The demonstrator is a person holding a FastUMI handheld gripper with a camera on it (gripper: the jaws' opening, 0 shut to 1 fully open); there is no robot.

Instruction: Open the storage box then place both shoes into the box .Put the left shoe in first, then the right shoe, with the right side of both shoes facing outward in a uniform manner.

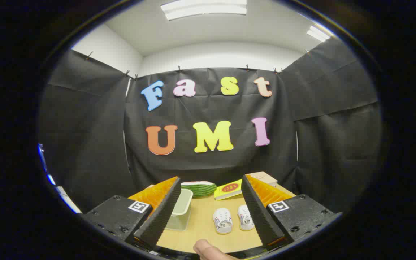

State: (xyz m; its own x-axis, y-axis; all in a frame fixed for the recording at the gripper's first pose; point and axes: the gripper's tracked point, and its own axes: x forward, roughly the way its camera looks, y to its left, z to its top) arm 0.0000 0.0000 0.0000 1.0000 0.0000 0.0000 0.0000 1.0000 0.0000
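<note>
**Claw spread wide above the table, nothing held**

Nearest, low between the two fingers: a person's fingertip, poking up at the near table edge.

Gripper – fingers well apart, empty; neither finger touches anything. Light wooden table shows in the gap.

Just ahead, between the fingers and toward the right one: two small white shoes side by side. Left-lying shoe sits clear in the gap; right-lying shoe lies just beside it, its far side partly hidden by the right finger. Which is the left or right of the pair, cannot tell.

Against the left finger, a little farther: clear storage box, pale lid on top, closed, partly hidden by that finger.

Beyond the shoes: yellow book lying flat. To its left, a green ribbed watermelon-slice object. Behind the right finger's top, a tan cardboard box
</note>
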